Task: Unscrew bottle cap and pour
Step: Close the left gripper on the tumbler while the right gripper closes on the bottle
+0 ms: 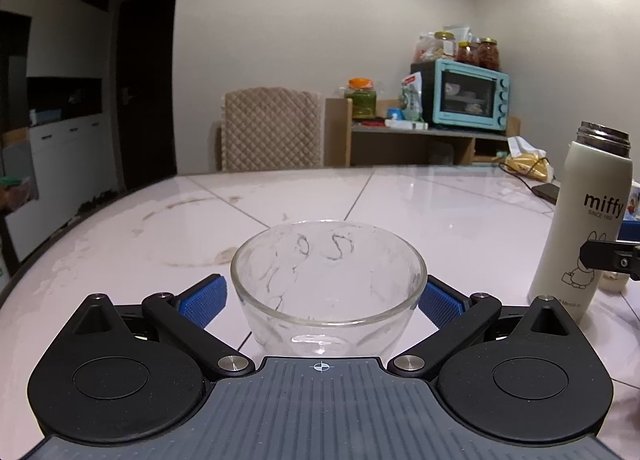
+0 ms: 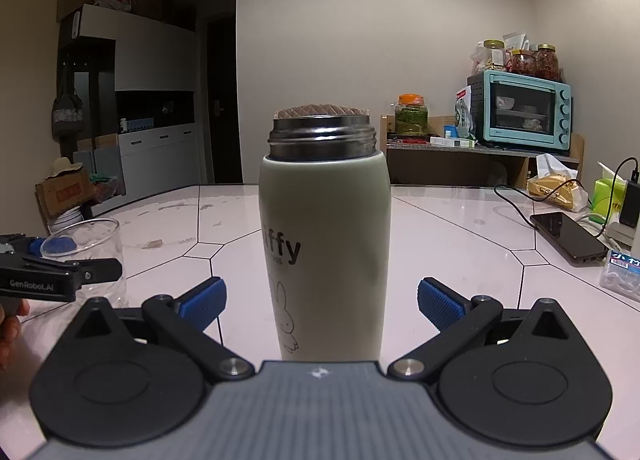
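A clear glass bowl stands on the white table between the blue pads of my left gripper. The pads sit at the bowl's sides, and I cannot tell whether they touch it. The cream "miffy" bottle stands upright with its cap off and its steel threaded neck bare. It stands between the wide-open fingers of my right gripper, with a gap on each side. The bottle also shows at the right of the left wrist view. The bowl shows at the left of the right wrist view. No cap is in view.
A black phone on a charging cable, a green tissue box and a yellow bag lie on the table's right side. A chair back stands behind the table. A shelf with a teal oven stands by the wall.
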`<action>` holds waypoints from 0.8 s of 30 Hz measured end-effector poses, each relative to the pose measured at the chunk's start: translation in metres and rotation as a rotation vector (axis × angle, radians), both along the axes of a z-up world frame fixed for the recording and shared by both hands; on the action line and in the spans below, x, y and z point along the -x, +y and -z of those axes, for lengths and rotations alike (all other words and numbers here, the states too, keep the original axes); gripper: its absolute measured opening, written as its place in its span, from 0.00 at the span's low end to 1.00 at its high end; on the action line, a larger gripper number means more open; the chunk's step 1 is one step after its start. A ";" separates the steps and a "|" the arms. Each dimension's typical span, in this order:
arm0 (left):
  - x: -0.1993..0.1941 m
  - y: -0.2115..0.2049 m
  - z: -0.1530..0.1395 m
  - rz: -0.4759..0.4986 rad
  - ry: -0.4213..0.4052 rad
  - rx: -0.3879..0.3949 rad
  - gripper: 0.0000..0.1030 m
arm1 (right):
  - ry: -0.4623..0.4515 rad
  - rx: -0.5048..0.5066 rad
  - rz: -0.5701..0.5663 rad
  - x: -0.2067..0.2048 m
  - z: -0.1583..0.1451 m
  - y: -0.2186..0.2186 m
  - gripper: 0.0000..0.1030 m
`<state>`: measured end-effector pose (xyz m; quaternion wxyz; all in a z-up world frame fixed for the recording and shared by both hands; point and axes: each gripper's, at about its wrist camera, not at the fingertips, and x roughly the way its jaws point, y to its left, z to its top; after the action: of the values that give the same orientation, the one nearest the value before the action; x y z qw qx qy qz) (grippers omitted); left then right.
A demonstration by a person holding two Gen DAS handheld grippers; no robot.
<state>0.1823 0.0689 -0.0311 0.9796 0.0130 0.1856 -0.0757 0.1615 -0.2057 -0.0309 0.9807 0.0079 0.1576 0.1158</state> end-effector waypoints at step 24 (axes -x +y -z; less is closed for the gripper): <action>-0.004 0.006 0.002 0.092 0.016 0.015 0.84 | 0.003 -0.006 0.002 -0.001 0.003 0.000 1.00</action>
<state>0.1861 0.0749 -0.0334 0.9737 0.0135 0.1918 -0.1221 0.1629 -0.2056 -0.0344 0.9805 0.0109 0.1586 0.1153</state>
